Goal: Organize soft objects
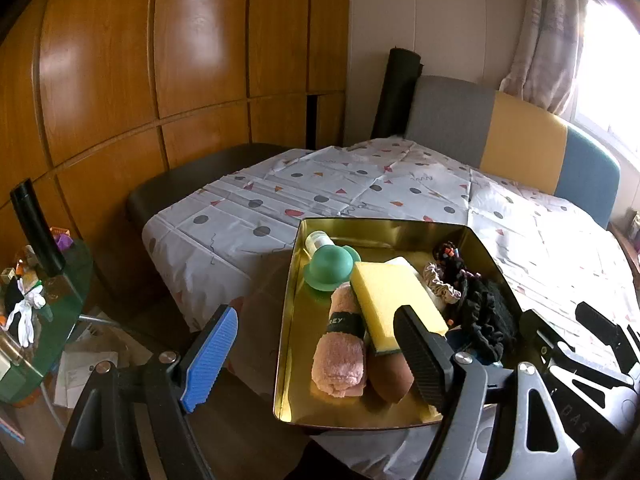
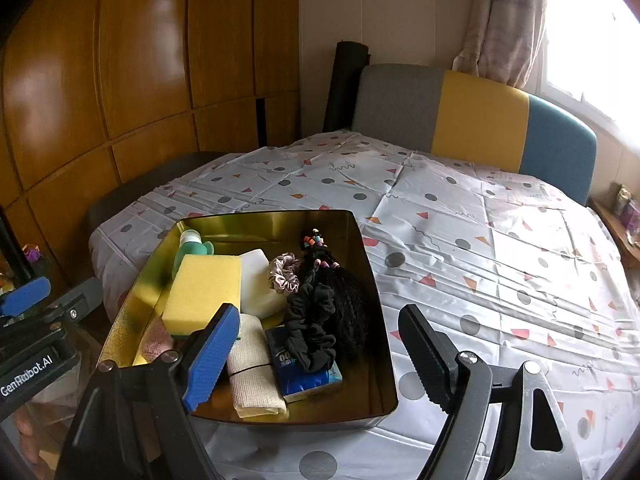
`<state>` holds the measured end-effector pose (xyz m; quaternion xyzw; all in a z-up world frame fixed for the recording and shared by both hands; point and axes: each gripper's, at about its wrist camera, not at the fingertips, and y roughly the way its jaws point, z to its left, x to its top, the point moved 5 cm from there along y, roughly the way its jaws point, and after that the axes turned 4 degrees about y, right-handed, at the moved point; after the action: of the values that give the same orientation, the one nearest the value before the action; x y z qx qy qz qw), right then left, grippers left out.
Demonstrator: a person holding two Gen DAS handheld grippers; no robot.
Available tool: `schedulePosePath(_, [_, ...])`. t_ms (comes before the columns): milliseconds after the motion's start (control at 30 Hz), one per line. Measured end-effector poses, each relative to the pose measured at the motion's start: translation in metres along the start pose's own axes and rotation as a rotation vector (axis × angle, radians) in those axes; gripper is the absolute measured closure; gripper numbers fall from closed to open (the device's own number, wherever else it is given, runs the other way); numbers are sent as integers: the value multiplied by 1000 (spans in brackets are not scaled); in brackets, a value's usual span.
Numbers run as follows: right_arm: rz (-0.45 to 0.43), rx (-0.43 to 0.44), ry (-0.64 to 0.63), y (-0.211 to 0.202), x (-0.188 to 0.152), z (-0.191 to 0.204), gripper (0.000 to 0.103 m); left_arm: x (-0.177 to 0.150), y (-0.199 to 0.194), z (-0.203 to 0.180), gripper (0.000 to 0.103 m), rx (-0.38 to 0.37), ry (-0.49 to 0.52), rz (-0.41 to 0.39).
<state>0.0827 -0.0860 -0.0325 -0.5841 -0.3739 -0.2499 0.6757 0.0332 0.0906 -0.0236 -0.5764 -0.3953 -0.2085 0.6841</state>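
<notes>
A gold metal tray (image 1: 296, 280) (image 2: 372, 280) stands on the table near its front left corner. It holds a yellow sponge (image 1: 394, 296) (image 2: 204, 288), a rolled pink towel (image 1: 340, 356), a brown roll (image 1: 390, 376), a green bottle (image 1: 326, 266) (image 2: 190, 246), a white block (image 2: 258, 284), a pink scrunchie (image 2: 282, 274), black scrunchies (image 2: 312, 332), a cream cloth (image 2: 254, 368) and a blue packet (image 2: 304, 376). My left gripper (image 1: 316, 356) is open above the tray's near left edge. My right gripper (image 2: 320, 356) is open above the tray's near right side. Both are empty.
The table has a white cloth with dots and triangles (image 2: 480, 260). A grey, yellow and blue chair back (image 2: 476, 120) stands behind it. A green glass side table (image 1: 52, 304) with clutter and a black bottle (image 1: 36, 228) stands at the left. Wooden cabinets line the wall.
</notes>
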Motion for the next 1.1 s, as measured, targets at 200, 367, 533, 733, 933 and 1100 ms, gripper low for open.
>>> schedulePosePath(200, [0, -1, 2, 0, 0, 0, 20, 0, 0, -1, 21, 4, 5, -1])
schedulePosePath(367, [2, 2, 3, 0, -1, -1, 20, 0, 2, 0, 21, 4, 3, 5])
schedulePosePath(533, [2, 1, 3, 0, -1, -1, 20, 0, 1, 0, 21, 5, 3, 4])
schedulePosePath(733, [2, 1, 3, -1, -1, -1, 20, 0, 1, 0, 21, 4, 2, 6])
schedulePosePath(933, [2, 2, 3, -1, -1, -2, 19, 0, 1, 1, 21, 5, 5, 4])
schedulePosePath(1100, [-1, 0, 5, -2, 1, -3, 19, 0, 0, 1, 21, 5, 6, 7])
